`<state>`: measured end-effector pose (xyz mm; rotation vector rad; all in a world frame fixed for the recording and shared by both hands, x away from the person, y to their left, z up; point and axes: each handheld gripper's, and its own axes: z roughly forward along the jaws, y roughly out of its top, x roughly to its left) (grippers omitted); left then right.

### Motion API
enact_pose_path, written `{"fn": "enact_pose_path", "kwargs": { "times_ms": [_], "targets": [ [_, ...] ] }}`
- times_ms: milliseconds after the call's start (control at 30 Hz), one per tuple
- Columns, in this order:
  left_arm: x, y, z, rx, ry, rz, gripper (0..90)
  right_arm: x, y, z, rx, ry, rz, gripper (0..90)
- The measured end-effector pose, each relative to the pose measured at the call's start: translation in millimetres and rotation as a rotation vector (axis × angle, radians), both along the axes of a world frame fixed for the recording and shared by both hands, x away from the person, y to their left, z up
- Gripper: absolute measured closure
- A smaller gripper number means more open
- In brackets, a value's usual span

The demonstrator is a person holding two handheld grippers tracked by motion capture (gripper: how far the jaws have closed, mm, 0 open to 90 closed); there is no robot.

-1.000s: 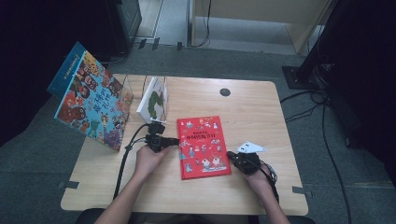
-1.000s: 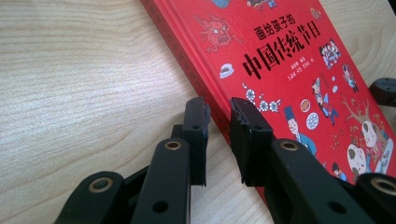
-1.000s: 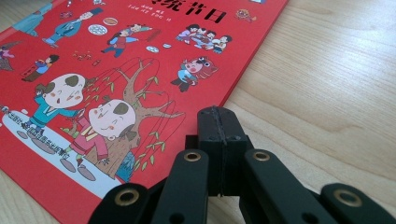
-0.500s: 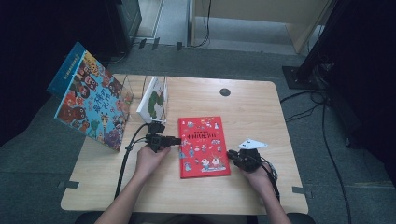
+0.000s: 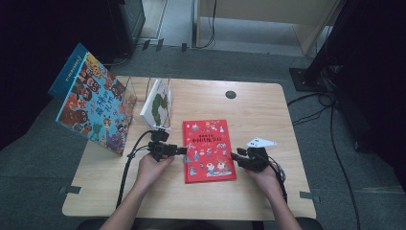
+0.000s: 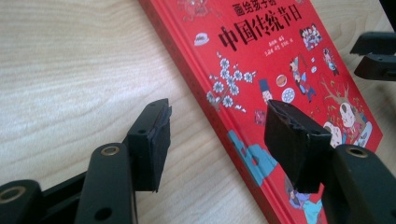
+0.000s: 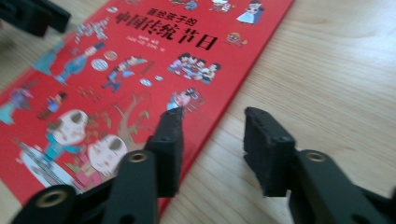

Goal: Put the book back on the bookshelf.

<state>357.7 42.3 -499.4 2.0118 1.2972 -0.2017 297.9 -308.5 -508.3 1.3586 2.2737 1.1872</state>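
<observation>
A red picture book [image 5: 208, 149] [image 6: 280, 51] [image 7: 116, 70] with Chinese title lies flat on the wooden table [image 5: 258, 110]. My left gripper [image 5: 184, 150] [image 6: 218, 111] is at the book's left edge; its jaws have just been opening and stand apart around that edge, pads clear of the cover. On the opposite side, my right gripper [image 5: 234, 156] [image 7: 215, 116] sits at the right edge. Its jaws have also just been opening: one hangs over the cover, the other over bare wood, neither pressing. Each gripper view shows the other gripper [image 6: 373, 53] [image 7: 35, 16] across the book.
A large colourful picture book [image 5: 93, 105] leans at the table's left edge. A white book with a green caterpillar [image 5: 158, 100] stands in a clear rack behind my left gripper. A black round cap [image 5: 231, 94] sits at the table's far middle.
The hands and the red book stay where they were. The jaws at the book's two side edges look slightly wider apart than before.
</observation>
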Motion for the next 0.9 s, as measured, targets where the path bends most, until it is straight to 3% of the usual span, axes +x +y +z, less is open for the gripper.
{"fn": "enact_pose_path", "kwargs": {
  "times_ms": [67, 100, 200, 300, 367, 433, 600, 700, 900],
  "targets": [
    [-0.8, 1.8, -0.5, -0.010, 0.007, 0.001, 41.8, 5.9, -0.9, 0.4, 0.057, 0.047, -0.009, 54.8],
    [-0.9, 2.3, -0.8, -0.017, 0.011, -0.007, 42.5, 7.1, -1.6, -0.5, 0.063, 0.046, -0.011, 55.6],
    [-1.9, 2.2, -0.1, -0.009, 0.014, -0.015, 42.2, 8.9, -1.3, -2.2, 0.040, 0.049, -0.008, 57.2],
    [-4.3, 0.7, 0.3, 0.005, 0.000, -0.027, 40.6, 15.7, 0.9, 1.9, 0.027, 0.098, 0.004, 56.7],
    [-5.9, 0.1, 0.1, 0.011, -0.013, -0.026, 40.6, 18.0, 2.8, 5.6, 0.026, 0.077, 0.008, 57.6],
    [-6.3, 1.5, -0.8, 0.003, -0.016, -0.022, 41.5, 24.5, 5.5, 9.3, 0.009, 0.110, 0.006, 55.5],
    [-7.0, 2.6, -1.6, 0.005, -0.003, -0.030, 52.6, 37.7, 10.5, 13.0, -0.006, 0.153, 0.003, 53.3],
    [-5.3, 1.0, 0.4, 0.039, 0.003, -0.034, 58.1, 44.3, 13.4, 12.6, -0.022, 0.178, 0.008, 53.2],
    [-2.5, 1.1, -0.9, 0.052, 0.006, -0.039, 74.4, 51.0, 19.1, 13.3, -0.025, 0.223, 0.016, 52.2]
  ]
}}
